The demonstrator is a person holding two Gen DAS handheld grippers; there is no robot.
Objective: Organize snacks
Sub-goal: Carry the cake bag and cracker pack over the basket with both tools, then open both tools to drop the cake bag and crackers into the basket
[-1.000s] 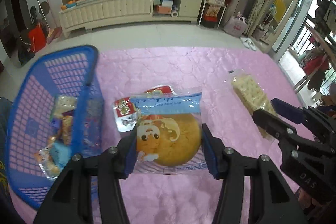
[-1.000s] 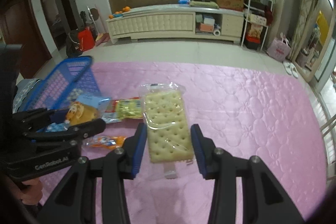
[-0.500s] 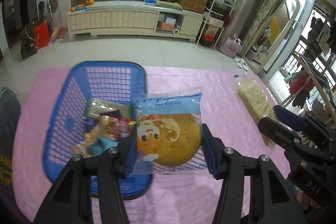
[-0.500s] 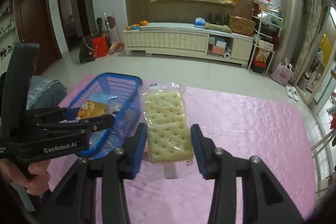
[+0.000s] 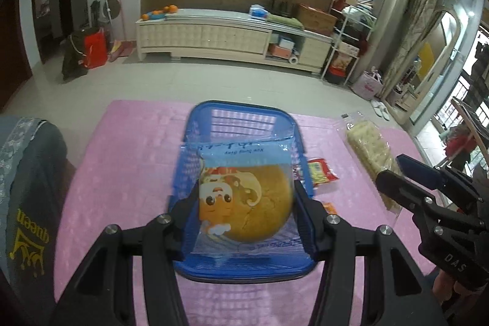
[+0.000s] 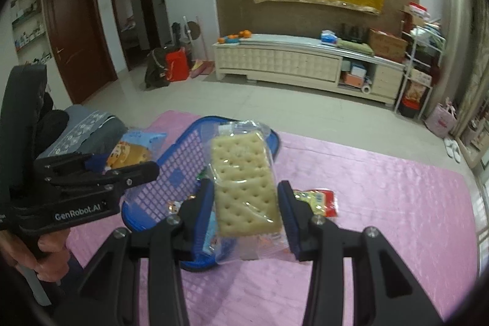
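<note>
Both tongs tilt downward over the pink quilted table cover [image 6: 382, 188]. Left gripper [image 5: 244, 222] is clamped on a clear packet holding a round golden cake [image 5: 244, 200], directly above the blue plastic mesh basket [image 5: 244, 269]. Right gripper [image 6: 244, 213], just beside it, pinches a clear-wrapped slab of pale square crackers [image 6: 244, 182] over the basket's right rim. Bare cloth stretches right; a red-yellow snack packet [image 6: 314, 199] lies beyond its right finger.

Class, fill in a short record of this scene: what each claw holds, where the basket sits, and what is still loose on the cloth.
left claw: shut on bun pack, above basket
right claw: shut on cracker pack
basket: blue, on pink cloth
loose: red-yellow packet on cloth beside basket
</note>
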